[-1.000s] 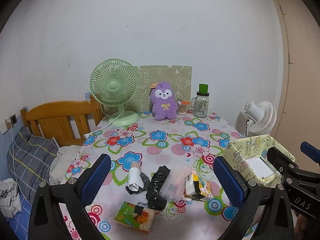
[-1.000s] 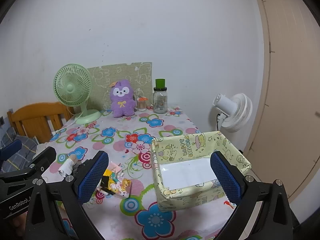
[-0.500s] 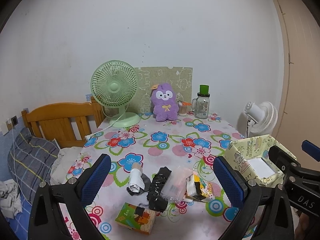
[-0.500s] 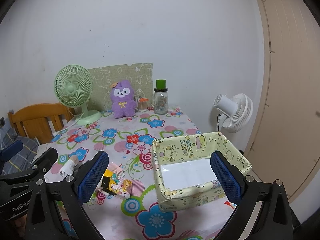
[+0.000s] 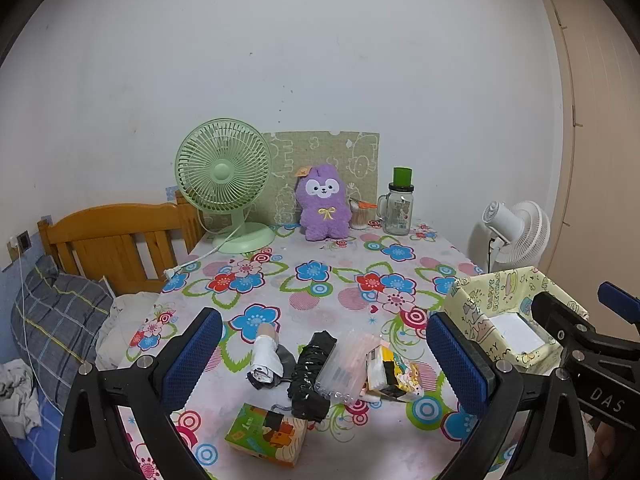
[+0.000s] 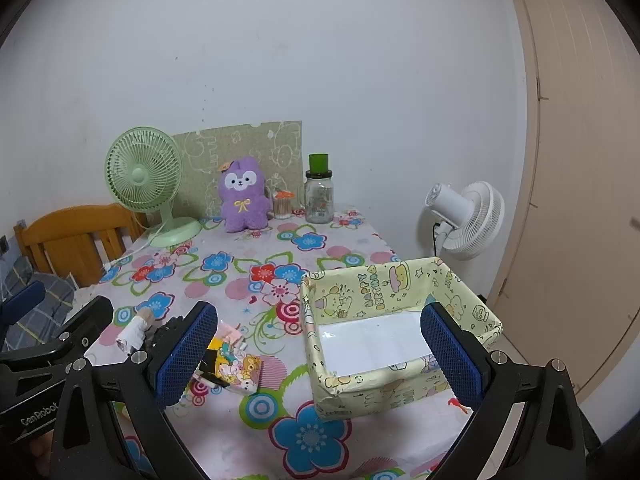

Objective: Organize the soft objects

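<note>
A pile of small soft things lies at the near middle of the flowered table: a white rolled bundle (image 5: 265, 354), a black crinkled bundle (image 5: 310, 372), a clear plastic pack (image 5: 347, 366), a cartoon tissue pack (image 5: 390, 372) and a green-orange tissue pack (image 5: 266, 434). My left gripper (image 5: 325, 360) is open and empty, held above this pile. A yellow cartoon-print box (image 6: 394, 330) with a white bottom stands at the near right. My right gripper (image 6: 318, 354) is open and empty in front of the box. The tissue pack also shows in the right wrist view (image 6: 234, 364).
A purple plush toy (image 5: 323, 202), a green desk fan (image 5: 224, 180), a glass jar with a green lid (image 5: 399, 208) and a small cup stand at the table's far edge. A wooden bed frame (image 5: 116, 236) is at left. A white floor fan (image 5: 516, 234) and a door are at right.
Both grippers have drifted slightly; the views have shifted a little. Both stay open and empty. Nothing on the table has moved.
</note>
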Motion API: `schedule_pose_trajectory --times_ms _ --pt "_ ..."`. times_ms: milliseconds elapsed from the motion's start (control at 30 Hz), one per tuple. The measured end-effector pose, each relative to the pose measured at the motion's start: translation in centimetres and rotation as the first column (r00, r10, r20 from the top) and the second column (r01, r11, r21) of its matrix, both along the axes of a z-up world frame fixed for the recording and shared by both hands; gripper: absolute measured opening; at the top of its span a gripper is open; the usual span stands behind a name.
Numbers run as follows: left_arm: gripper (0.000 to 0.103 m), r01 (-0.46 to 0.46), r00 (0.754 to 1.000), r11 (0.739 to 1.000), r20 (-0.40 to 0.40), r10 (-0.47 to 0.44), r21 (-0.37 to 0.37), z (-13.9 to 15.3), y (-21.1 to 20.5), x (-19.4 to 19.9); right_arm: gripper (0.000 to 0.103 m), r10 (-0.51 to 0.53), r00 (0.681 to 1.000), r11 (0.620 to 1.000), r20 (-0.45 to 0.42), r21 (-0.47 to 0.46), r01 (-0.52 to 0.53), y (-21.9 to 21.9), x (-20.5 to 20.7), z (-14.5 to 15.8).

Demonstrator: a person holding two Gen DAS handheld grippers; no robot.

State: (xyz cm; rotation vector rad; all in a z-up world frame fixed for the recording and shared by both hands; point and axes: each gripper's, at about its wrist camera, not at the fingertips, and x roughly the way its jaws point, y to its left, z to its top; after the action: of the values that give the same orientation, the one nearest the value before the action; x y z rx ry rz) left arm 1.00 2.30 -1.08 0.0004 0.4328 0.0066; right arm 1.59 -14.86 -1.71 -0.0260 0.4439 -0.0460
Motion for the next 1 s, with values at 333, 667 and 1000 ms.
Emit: schedule_pose_trajectory --times_ms 333,667,1000 --pt "0.103 -0.004 1.000 1.000 -0.003 0.004 0.007 -0.05 0.02 0.13 0.103 0.003 1.000 1.000 -0.002 0.003 -0.003 -0.02 0.08 -0.09" --pt "0.102 -0.005 1.000 1.000 -0.004 0.005 0.010 0.00 0.11 0.17 0.103 0.004 1.000 1.000 -0.006 0.003 -0.004 0.00 0.14 -0.11" --pt "0.102 -0.004 1.000 1.000 -0.003 0.004 0.011 -0.01 0.09 0.18 0.103 0.004 1.000 1.000 -0.007 0.002 -0.004 0.08 0.18 -0.09"
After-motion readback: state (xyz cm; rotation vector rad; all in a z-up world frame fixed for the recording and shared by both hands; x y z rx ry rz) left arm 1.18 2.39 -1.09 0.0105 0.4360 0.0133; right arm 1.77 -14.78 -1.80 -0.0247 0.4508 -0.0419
